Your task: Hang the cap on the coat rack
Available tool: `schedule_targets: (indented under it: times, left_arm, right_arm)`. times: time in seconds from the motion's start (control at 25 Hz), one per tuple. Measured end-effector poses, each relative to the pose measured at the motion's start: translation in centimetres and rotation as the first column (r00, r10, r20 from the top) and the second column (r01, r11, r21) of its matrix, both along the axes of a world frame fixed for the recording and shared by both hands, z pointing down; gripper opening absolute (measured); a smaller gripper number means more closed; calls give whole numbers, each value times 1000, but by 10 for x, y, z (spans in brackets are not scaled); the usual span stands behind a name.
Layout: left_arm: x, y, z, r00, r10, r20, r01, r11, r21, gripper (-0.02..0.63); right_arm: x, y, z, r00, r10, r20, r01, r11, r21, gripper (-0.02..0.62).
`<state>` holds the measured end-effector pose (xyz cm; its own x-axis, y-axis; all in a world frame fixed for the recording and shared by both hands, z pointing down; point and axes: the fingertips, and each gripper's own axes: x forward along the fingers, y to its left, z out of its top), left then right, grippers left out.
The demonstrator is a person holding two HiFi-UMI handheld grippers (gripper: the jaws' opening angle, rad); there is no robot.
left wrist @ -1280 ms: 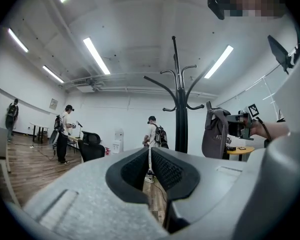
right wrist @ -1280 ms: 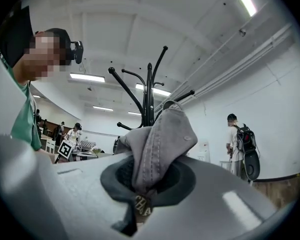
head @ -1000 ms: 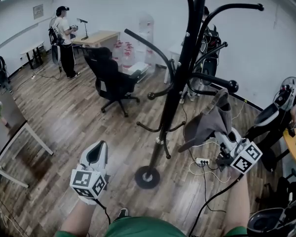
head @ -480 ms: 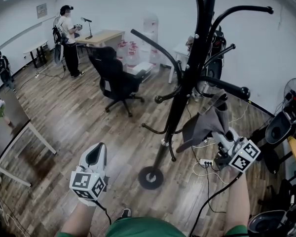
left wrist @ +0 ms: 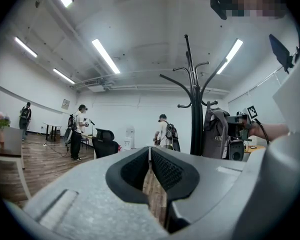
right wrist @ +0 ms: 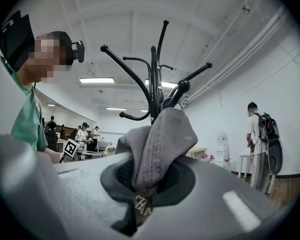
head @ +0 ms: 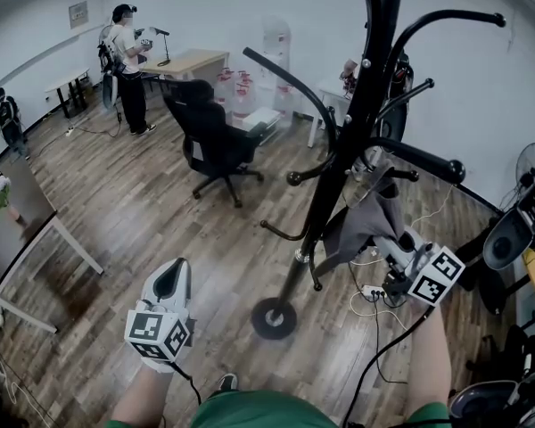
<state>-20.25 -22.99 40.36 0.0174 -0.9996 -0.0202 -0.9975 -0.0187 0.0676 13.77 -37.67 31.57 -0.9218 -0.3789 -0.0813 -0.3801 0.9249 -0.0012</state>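
Reaching forward low in the head view, the left forearm carries the left claw [head: 173,273] level, well to the left of the coat rack [head: 352,141] and clear of everything. Its own view shows the left claw [left wrist: 150,156] closed to a thin slit with nothing in it; past it the coat rack [left wrist: 195,114] stands upright, with the grey cap [left wrist: 216,131] beside its post. Only the head view shows the rack's round base on the wooden floor [head: 116,212] and the black office chair [head: 209,141] behind. To the right, the right forearm stretches forward and slightly inward, pointing the right claw [head: 390,250] level toward the post. The cap [head: 367,226] hangs from it, its top close under a lower knobbed hook; whether it touches that hook cannot be told. The right gripper view alone shows the grip: the right claw [right wrist: 142,186] is nearly closed, pinching the cap [right wrist: 160,139] by its back edge, with the coat rack [right wrist: 154,79] rising directly behind.
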Motion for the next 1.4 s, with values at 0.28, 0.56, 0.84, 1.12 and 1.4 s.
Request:
schedule_targets:
  times: [0.28,0.56,0.84,1.12,1.4]
  left_arm:
    - [4,-4,2,1000,1,1,-1,1000,-10,23]
    - [7,-7,3,1000,12,1,-12,1000,-17,23]
    - [12,-12,8,1000,30,-3,-30,999,-30,23]
    - [14,-16,6,999,43,-1,-43,998,-35,23]
    - [22,-16,5,998,68,2,-68,997,-33,23]
  right_arm:
    - [-7,-4,13,999,-10,-31,9,1000,-13,23]
    - [-6,-12,29,997,45,-68,-47,999,-27,25]
    - [3,-25,44,983,139,-122,-139,990,5,42]
    - [7,-26,44,980,160,-121,-161,987,5,119]
    - [16,-21,43,975,194,-109,-195,981,0,213]
